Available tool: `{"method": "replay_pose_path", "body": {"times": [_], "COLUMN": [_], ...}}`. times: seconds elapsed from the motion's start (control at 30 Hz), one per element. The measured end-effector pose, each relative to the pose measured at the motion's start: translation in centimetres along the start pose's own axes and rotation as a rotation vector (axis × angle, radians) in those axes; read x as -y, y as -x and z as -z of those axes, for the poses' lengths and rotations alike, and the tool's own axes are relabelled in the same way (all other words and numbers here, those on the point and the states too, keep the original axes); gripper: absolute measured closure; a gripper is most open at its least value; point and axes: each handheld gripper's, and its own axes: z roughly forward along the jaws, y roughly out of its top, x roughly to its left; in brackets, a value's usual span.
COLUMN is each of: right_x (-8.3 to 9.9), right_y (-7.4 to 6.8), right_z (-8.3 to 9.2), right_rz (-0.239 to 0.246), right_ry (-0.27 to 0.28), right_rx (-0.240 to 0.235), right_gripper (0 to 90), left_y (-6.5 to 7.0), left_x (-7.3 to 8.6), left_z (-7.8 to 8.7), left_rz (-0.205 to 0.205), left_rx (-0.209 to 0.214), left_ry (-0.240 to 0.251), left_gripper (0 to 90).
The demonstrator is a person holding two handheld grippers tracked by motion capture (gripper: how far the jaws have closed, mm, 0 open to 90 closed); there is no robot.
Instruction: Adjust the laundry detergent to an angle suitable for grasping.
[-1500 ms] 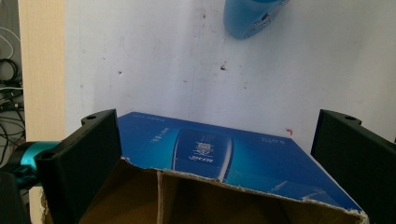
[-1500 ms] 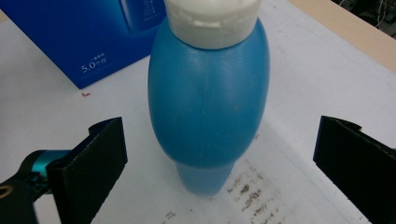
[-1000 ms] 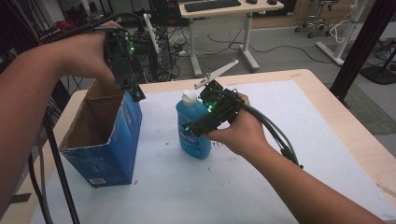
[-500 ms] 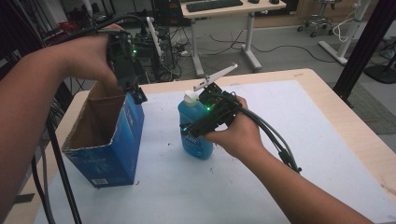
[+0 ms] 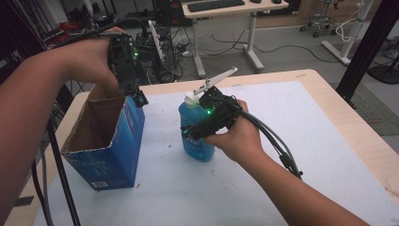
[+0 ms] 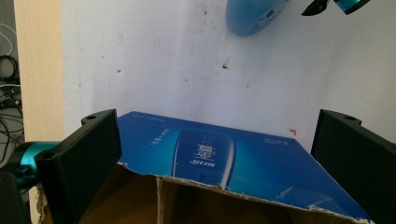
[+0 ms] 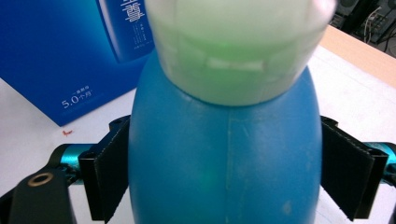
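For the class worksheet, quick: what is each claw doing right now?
Left claw: open, jaws wide over the box's open top.
Right claw: shut on the bottle.

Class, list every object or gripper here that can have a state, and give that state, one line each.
blue box: upright, top open, torn rim.
blue bottle: upright on the table, white cap on.
left gripper: open, at the box's rim.
right gripper: jaws around the bottle's body.

Pale wooden table (image 5: pixel 350 125), white mat (image 5: pixel 291 120) over it, blue bottle (image 5: pixel 195 141) and open blue box (image 5: pixel 110 150) on the mat
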Motion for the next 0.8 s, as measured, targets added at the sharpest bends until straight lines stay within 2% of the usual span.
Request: {"method": "replay_pose_path", "body": {"times": [0.23,0.67,0.8], "right_x": [0.0,0.06,0.08], "right_y": [0.1,-0.2,-0.36], "right_z": [-0.04,0.25,0.1], "right_rz": [-0.008,0.038,0.034], "right_ry": [0.006,0.0,-0.003], "right_rx": [0.002,0.023,0.024], "right_gripper": [15.9,23.7,25.6], "left_y": [-0.02,-0.04,-0.03], "left_x": [0.03,-0.07,-0.08], "left_z": [-0.02,-0.34,-0.47], "left_rz": [0.001,0.007,0.007], "left_rx": [0.002,0.002,0.005], "left_ry": [0.0,0.004,-0.001], "left_gripper": [1.7,1.7,1.7]}}
